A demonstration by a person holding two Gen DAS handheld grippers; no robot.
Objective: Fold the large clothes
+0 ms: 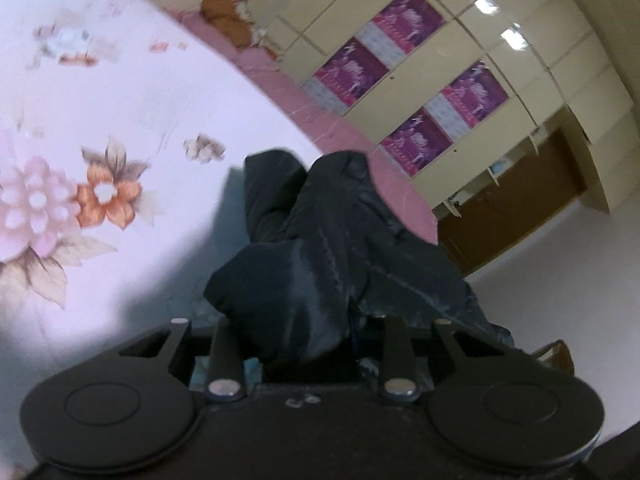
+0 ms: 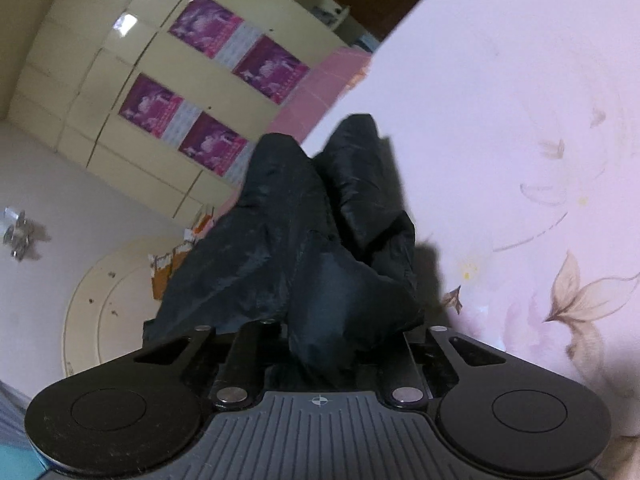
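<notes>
Floral pink bedsheet (image 1: 100, 120) fills the backdrop, cream wardrobe (image 1: 500, 60) with purple posters (image 1: 412, 20) up around 1 o'clock. Black garment (image 1: 320, 240) is bunched dead center in both views. Left gripper (image 1: 308, 332) and right gripper (image 2: 324, 340) look clamped on the cloth, though the fingertips are buried.
</notes>
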